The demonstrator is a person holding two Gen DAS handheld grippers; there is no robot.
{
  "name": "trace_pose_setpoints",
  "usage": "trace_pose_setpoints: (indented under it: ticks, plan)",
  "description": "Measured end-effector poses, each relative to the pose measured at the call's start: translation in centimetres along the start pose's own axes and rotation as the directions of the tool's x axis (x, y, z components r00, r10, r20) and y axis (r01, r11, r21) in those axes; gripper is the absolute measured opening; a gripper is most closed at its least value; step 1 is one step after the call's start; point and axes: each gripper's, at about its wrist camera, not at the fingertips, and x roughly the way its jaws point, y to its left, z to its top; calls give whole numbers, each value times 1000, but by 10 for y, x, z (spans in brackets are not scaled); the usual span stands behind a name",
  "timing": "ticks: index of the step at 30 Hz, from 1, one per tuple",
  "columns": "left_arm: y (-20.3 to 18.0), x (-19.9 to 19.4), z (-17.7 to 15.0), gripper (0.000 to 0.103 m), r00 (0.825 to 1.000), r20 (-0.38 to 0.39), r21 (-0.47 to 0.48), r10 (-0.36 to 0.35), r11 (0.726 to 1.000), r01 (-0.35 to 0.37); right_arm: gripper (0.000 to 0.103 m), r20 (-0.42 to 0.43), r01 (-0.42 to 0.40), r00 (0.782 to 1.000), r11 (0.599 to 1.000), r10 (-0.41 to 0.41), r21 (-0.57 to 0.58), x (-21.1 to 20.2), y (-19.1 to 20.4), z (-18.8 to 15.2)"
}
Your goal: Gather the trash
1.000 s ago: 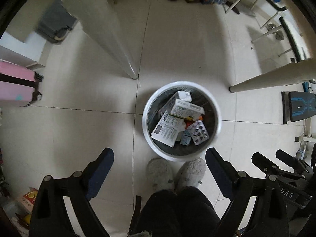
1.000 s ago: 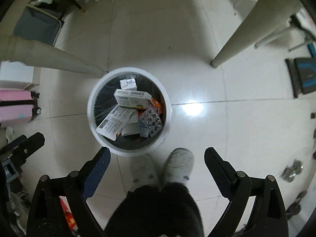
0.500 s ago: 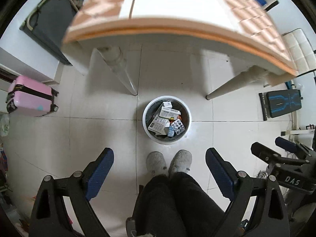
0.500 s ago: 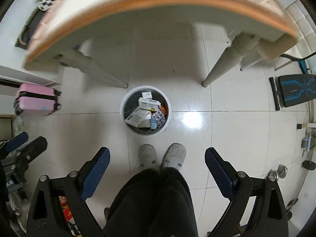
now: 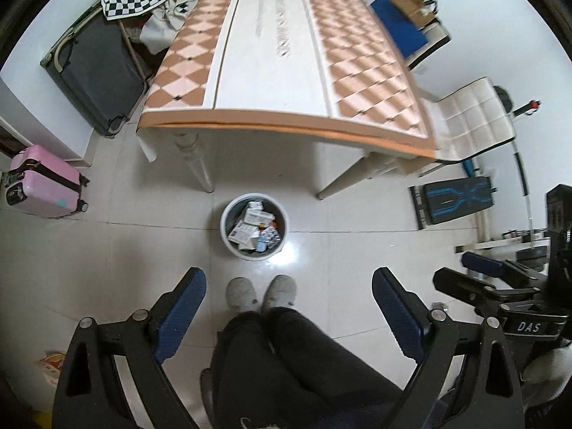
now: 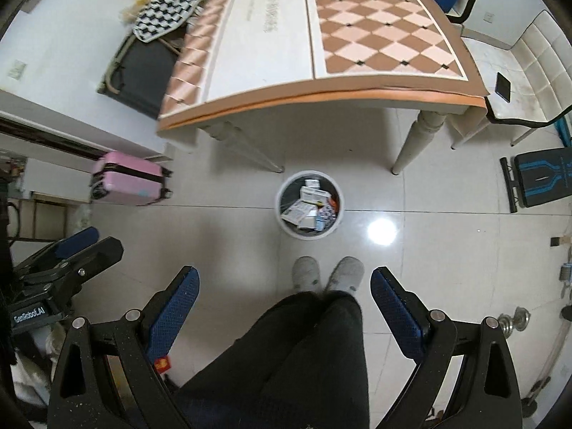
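A white round bin (image 5: pixel 224 233) (image 6: pixel 279 214) stands on the tiled floor just in front of the table, holding several medicine boxes (image 5: pixel 240 230) (image 6: pixel 296 211) and blister packs (image 5: pixel 270 238). My left gripper (image 5: pixel 287 286) hangs high above the floor, open and empty. My right gripper (image 6: pixel 284 282) is also open with nothing between its fingers. Each gripper shows at the edge of the other's view, the right gripper (image 5: pixel 500 286) and the left gripper (image 6: pixel 71 250). A person's dark trousers (image 5: pixel 286 357) and grey slippers (image 5: pixel 261 291) (image 6: pixel 327 271) are below both.
A table (image 5: pixel 279 53) (image 6: pixel 321 35) with a checkered brown-and-white top stands beyond the bin. A pink suitcase (image 5: pixel 43 182) (image 6: pixel 128 178) is at the left, a dark suitcase (image 5: pixel 93 78) against the wall, a white chair (image 5: pixel 472 125) and a black-blue bench (image 5: pixel 454 203) at the right.
Both grippers have risen far up from just above the bin; the bin now looks small and the tabletop has come into view from above. Both stay open.
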Motion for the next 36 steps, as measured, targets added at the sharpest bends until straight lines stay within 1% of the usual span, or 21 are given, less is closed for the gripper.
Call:
trace_pose_setpoints:
  ticks: [3, 7, 13, 18, 20, 25, 26, 27, 36]
  plan:
    - [-8, -23, -2, 95, 999, 16, -1, -45, 999, 45, 98, 2, -46, 999, 999, 46, -16, -29, 7, -8]
    - [-16, -46, -4, 95, 996, 29, -1, -89, 996, 89, 98, -1, -97, 995, 995, 97, -26, -56, 13, -16]
    - [-25, -67, -8, 95, 990, 48, -2, -133, 991, 133, 98, 11, -127, 992, 991, 128, -40, -81, 17, -24]
    - [-27, -74, -12, 95, 987, 50, -4, -152, 988, 152, 98, 14, -141, 990, 989, 141, -50, -89, 20, -25]
    - [-27, -76, -12, 95, 986, 52, -4, -157, 988, 157, 102, 11, -145, 989, 988, 145, -52, -92, 22, -26]
    - [-25, -79, -12, 95, 985, 58, 10, -162, 987, 162, 103, 17, -149, 989, 987, 150, -52, -95, 26, -25]
    - [-25, -79, -11, 96, 984, 58, 16, -167, 986, 166, 103, 19, -150, 988, 987, 151, -51, -95, 26, -25]
    - [-23, -79, -11, 102, 984, 57, 19, -169, 986, 168, 103, 19, -150, 988, 987, 151, -50, -94, 26, -25]
    - [-23, -82, -9, 103, 980, 52, 46, -189, 981, 187, 103, 13, -169, 985, 985, 170, -42, -96, 29, -22]
